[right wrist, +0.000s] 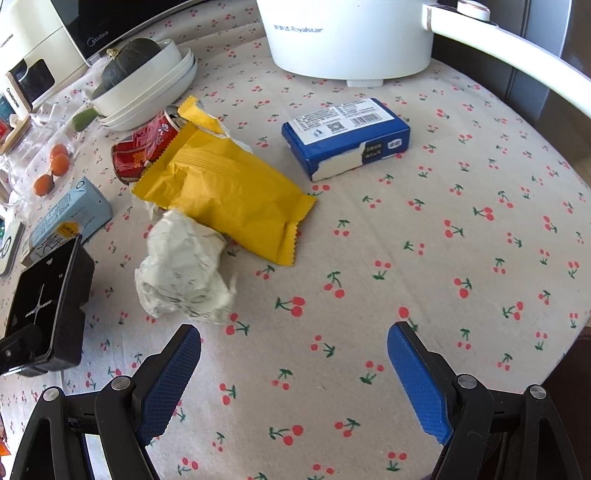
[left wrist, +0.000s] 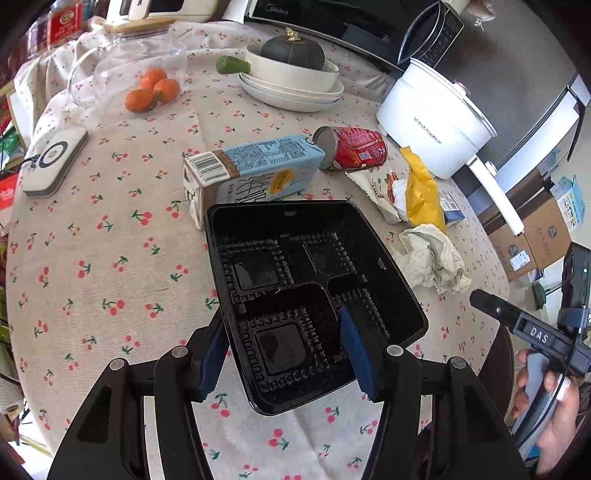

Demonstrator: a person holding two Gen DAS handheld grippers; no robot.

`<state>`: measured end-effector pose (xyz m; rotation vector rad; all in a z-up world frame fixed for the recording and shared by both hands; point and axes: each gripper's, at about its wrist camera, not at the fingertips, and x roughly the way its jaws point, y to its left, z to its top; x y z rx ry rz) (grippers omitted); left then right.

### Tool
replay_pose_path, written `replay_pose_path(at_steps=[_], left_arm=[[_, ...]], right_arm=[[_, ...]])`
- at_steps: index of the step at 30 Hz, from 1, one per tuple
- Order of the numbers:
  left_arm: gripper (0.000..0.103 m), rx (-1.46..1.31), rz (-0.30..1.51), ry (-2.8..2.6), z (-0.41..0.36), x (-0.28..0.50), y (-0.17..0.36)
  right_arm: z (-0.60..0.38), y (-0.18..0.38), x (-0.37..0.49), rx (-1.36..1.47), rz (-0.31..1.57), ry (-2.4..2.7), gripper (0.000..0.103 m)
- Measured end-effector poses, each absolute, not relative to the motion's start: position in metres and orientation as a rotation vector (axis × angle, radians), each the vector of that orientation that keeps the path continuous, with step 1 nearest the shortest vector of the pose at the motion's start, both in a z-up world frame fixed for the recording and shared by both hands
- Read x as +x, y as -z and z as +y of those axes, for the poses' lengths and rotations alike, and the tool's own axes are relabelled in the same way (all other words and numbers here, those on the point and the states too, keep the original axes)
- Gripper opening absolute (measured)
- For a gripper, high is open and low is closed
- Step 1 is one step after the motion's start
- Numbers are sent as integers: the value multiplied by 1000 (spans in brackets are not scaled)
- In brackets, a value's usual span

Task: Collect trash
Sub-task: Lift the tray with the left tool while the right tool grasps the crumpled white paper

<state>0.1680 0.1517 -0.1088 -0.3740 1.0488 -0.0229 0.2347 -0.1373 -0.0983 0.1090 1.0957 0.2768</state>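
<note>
My left gripper (left wrist: pixel 286 354) is shut on the near wall of a black plastic meal tray (left wrist: pixel 314 266), one finger outside and one inside; the tray also shows in the right wrist view (right wrist: pixel 48 295). Trash lies beyond it: a light-blue milk carton (left wrist: pixel 251 166), a red can (left wrist: pixel 354 147) on its side, a yellow wrapper (right wrist: pixel 225 188), crumpled white paper (right wrist: pixel 184 269) and a blue box (right wrist: pixel 347 136). My right gripper (right wrist: pixel 293 373) is open and empty above the tablecloth, just near of the crumpled paper.
A white electric pot (right wrist: pixel 351 33) with a long handle stands at the back. Stacked white bowls with a dark squash (left wrist: pixel 291 74), oranges (left wrist: pixel 151 92), a glass jar (left wrist: pixel 140 55) and a white device (left wrist: pixel 51 162) sit further off. The round table edge (right wrist: pixel 569 332) curves right.
</note>
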Motion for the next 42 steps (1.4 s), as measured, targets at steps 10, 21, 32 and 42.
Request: replay_pose_path(at_steps=[10, 21, 32, 42], left_arm=[[61, -398, 1039, 38, 172, 145, 101], [61, -374, 1054, 31, 173, 139, 103], [61, -387, 1033, 73, 154, 137, 93], [61, -380, 1019, 142, 115, 140, 84]], right_arm=[[-89, 100, 241, 135, 1046, -351, 86], [-62, 119, 250, 32, 1047, -406, 47], [-93, 86, 225, 40, 1002, -437, 43], [-150, 61, 196, 43, 973, -403, 43]])
